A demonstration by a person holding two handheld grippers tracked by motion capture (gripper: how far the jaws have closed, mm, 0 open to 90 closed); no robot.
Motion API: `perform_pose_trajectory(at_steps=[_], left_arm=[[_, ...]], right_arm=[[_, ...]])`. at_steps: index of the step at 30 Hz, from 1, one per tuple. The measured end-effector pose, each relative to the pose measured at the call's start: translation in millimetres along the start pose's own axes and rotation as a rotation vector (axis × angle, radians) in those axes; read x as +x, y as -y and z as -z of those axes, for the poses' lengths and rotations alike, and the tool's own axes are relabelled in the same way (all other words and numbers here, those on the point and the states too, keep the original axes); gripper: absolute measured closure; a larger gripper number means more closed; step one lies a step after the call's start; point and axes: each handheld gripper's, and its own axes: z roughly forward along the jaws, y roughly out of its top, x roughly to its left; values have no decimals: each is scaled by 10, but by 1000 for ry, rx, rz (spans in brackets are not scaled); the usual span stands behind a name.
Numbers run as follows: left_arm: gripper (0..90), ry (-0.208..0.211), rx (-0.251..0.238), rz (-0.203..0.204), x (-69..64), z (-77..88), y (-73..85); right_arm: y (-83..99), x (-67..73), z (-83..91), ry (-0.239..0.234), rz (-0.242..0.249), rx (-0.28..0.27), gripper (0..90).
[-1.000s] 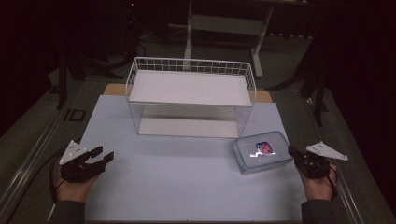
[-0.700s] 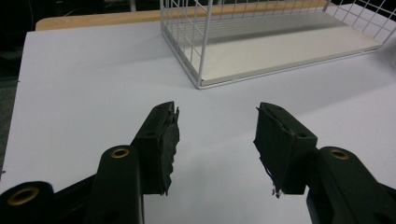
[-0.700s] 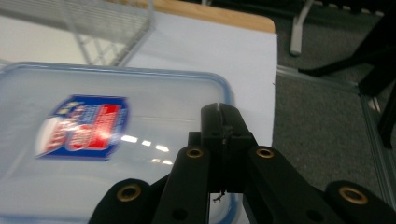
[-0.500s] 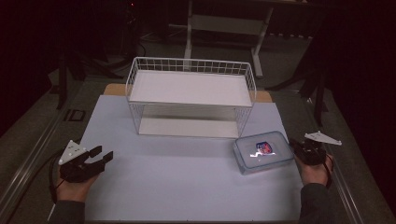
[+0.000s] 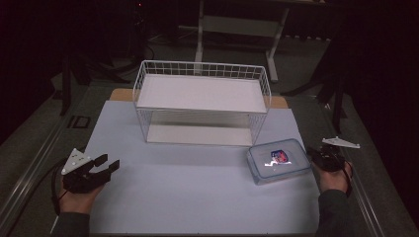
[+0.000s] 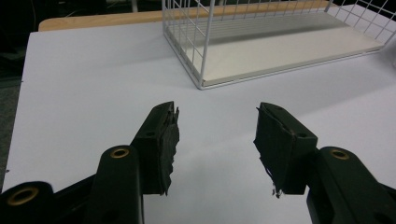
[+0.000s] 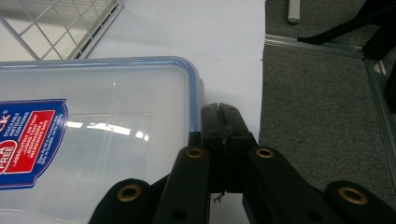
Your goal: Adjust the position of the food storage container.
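A clear plastic container (image 5: 278,160) with a blue-rimmed lid and a red and blue label lies on the white mat at the right. In the right gripper view the container (image 7: 93,140) lies at the left, and my right gripper (image 7: 221,112) is shut with nothing between its jaws, its tip right beside the lid's edge. In the high view the right gripper (image 5: 312,153) sits just off the container's right end. My left gripper (image 5: 108,162) rests at the mat's left edge. Its jaws stand open and empty (image 6: 215,121) over bare mat.
A white wire rack (image 5: 202,101) with a shelf and a floor panel stands at the back middle of the mat (image 5: 188,197); its corner (image 6: 201,84) is ahead of the left gripper. Grey carpet (image 7: 317,116) and a metal rail border the mat on the right.
My right hand has moved away from the person, up alongside the container's right end. The left hand and the container have stayed put.
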Motion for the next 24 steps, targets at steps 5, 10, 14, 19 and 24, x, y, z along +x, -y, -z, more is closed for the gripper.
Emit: perform_pose_trajectory(at_steps=[5,10,14,19,24], left_arm=[[477,2,-3,-1,-1,0,1],[477,2,0,-6,-15,-7,0],[477,0,-2,-3,-3,-4,0],[477,0,-5,-3,-1,-1,0],[477,0,-6,-6,-7,-1,0]], right_arm=[[-4,-2,24,-14,-5,2,900],[-28,6,10,-6,13,16,900],[-68,8,-32,5,25,34,900],[-96,6,-62,11,34,54,900],[-101,2,-85,17,34,66,900]])
